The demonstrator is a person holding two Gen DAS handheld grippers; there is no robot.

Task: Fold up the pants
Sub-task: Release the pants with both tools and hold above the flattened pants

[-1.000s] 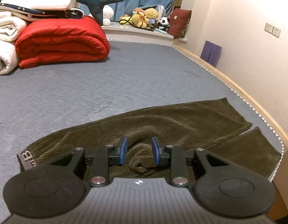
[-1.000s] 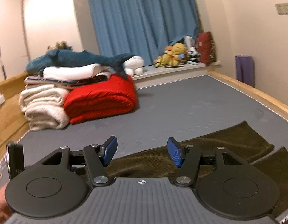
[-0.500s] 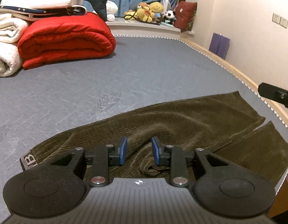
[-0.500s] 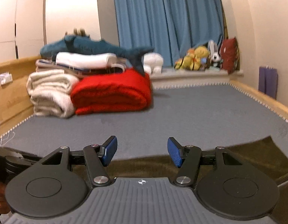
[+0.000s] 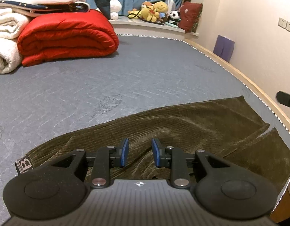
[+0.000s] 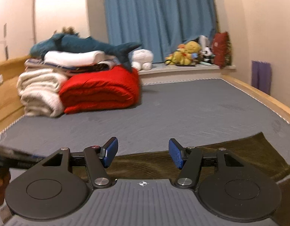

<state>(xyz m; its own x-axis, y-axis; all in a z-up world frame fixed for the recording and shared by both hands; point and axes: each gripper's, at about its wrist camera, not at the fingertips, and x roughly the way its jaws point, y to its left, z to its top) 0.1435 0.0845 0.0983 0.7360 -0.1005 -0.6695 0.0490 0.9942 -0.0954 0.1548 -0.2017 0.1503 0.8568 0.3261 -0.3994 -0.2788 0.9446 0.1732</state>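
L gripper (image 5: 139, 151): jaws part-open, narrow gap, blue pads (image 5: 124, 151) parallel, nothing pinched btwn them, pitched down fairly steep. R gripper (image 6: 143, 154): jaws wider, approx mid-range, pads (image 6: 111, 151) splayed outward, nothing btwn, pitched down shallower than L. R view slightly motion-blurred. Bit of a hand (image 6: 0, 180) visible at far-left edge of R view; can't tell which one.

pants (image 5: 182, 124): 1; red quilt (image 5: 69, 35): 1; shark plush (image 6: 84, 45): 1; grippers: 2
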